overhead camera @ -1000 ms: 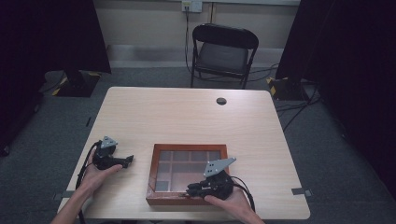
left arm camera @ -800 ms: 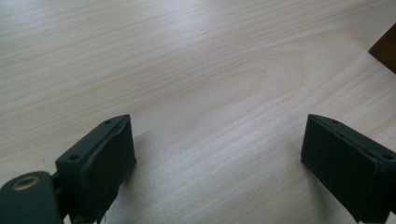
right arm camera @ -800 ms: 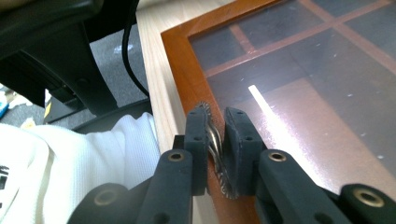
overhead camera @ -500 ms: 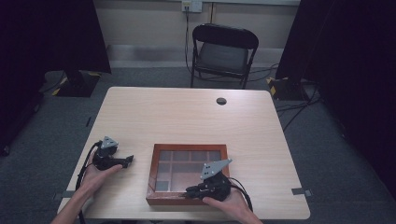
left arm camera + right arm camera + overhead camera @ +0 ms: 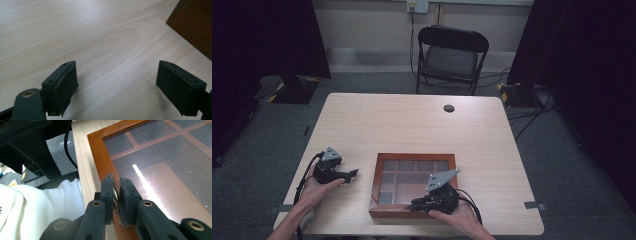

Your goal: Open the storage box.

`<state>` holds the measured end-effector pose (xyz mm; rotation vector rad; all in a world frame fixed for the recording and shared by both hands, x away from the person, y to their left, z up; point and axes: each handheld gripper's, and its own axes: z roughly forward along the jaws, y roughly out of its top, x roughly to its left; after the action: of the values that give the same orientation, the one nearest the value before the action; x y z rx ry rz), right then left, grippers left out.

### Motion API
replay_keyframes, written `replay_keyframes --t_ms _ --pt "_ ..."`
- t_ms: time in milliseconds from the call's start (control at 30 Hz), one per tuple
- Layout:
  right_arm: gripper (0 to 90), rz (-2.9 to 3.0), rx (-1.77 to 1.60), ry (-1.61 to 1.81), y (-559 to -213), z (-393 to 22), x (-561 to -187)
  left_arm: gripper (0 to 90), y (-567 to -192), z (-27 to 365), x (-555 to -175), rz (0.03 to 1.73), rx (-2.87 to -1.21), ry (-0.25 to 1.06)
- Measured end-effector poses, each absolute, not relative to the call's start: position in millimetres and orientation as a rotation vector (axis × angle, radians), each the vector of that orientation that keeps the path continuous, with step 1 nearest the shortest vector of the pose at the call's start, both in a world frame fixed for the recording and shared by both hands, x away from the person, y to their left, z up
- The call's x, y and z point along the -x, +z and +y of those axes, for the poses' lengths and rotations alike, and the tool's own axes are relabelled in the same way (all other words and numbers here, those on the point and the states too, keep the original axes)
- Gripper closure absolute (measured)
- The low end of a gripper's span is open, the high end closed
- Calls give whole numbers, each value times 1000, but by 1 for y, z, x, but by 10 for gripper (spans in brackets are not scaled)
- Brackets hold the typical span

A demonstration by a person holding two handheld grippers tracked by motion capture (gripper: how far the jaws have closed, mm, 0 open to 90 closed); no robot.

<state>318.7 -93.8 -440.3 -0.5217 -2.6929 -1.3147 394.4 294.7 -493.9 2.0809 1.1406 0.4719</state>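
A shallow wooden box with a glass lid over several compartments lies near the table's front edge. My right gripper lies at its front rim and points left. In the right gripper view this gripper is shut on a small metal clasp on the box frame. My left gripper rests on the table to the left of the box, apart from it. Its jaws have just been closing a little, and in the left gripper view they stand open over bare wood with nothing between them.
The light wooden table has a round black grommet near its far edge. A black folding chair stands behind the table. A white sleeve lies close to the box's front corner. Cables trail from both grippers.
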Motion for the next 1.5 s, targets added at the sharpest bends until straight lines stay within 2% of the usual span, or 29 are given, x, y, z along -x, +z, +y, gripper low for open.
replay_keyframes --t_ms 400,1500 --pt "825 -2650 506 -1357 -423 -96 -323 167 -485 287 -388 1091 -2044 472" --pt "825 -2643 513 -1331 -386 -94 -337 168 -462 259 -371 903 -1973 361"
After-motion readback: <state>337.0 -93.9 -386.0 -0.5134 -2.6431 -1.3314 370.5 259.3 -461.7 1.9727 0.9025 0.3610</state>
